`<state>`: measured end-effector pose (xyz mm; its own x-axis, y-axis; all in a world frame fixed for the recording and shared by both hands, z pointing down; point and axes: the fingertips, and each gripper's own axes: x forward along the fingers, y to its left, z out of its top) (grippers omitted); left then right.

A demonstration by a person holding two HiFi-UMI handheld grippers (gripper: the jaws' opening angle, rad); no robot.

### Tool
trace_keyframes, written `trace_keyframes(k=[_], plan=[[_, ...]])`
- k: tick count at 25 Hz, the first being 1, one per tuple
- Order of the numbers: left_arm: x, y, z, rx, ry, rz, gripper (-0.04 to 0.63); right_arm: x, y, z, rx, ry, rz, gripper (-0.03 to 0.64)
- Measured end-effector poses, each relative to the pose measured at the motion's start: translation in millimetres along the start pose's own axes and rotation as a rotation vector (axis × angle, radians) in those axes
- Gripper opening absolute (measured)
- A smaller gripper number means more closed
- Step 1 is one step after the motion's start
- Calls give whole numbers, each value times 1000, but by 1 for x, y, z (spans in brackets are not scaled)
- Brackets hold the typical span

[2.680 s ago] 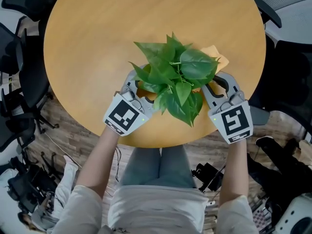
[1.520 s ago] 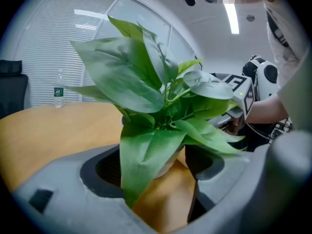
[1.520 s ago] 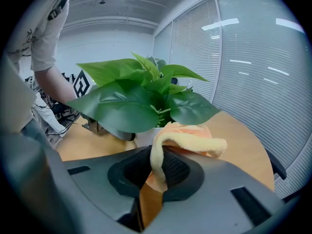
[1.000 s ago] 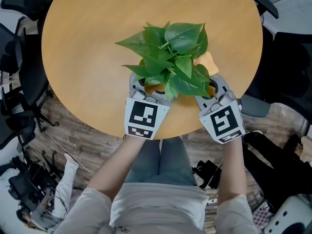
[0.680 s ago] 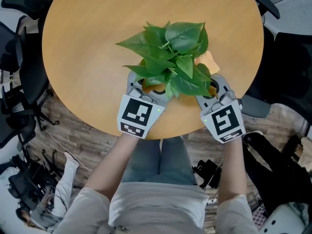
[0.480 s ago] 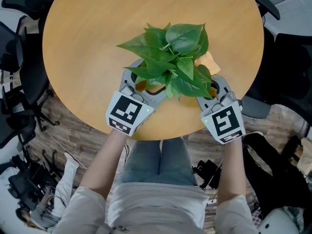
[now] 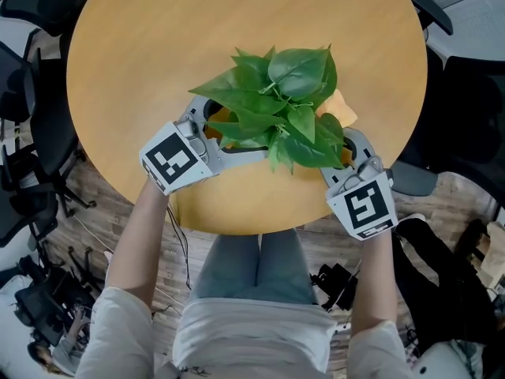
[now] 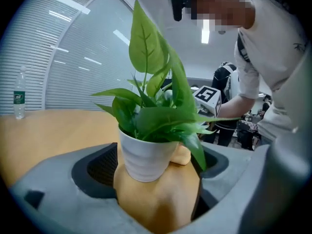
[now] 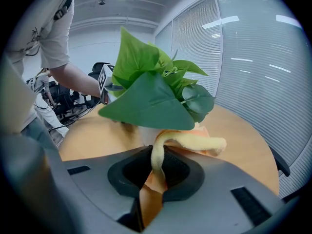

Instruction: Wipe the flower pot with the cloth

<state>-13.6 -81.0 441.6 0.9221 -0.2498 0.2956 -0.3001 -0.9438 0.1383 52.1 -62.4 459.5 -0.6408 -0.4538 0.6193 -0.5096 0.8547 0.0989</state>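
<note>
A leafy green plant stands in a white ribbed flower pot on the round wooden table. In the head view the leaves hide the pot. My left gripper reaches in from the plant's left. Its jaws are opening around the pot, and a gap shows on each side of it in the left gripper view. My right gripper is shut on a yellow-orange cloth, which curls up against the pot's right side. The cloth peeks out behind the leaves, beside the right gripper.
Black office chairs ring the table, and cables and gear lie on the wooden floor below. A water bottle stands far off on the table's edge. The table's near edge runs just under both grippers.
My left gripper has swung from the pot's front round to its left side, rolling as it went, and its jaws have spread wider. The right gripper has stayed put with the cloth.
</note>
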Motion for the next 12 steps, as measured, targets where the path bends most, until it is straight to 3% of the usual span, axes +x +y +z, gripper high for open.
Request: trace_keyframes(k=[5, 12], plan=[[2, -2, 5, 14, 10, -123, 477, 0, -1, 1, 4, 2, -4, 43], [12, 4, 5, 37, 9, -178, 495, 1, 1, 0, 11, 2, -8, 43]])
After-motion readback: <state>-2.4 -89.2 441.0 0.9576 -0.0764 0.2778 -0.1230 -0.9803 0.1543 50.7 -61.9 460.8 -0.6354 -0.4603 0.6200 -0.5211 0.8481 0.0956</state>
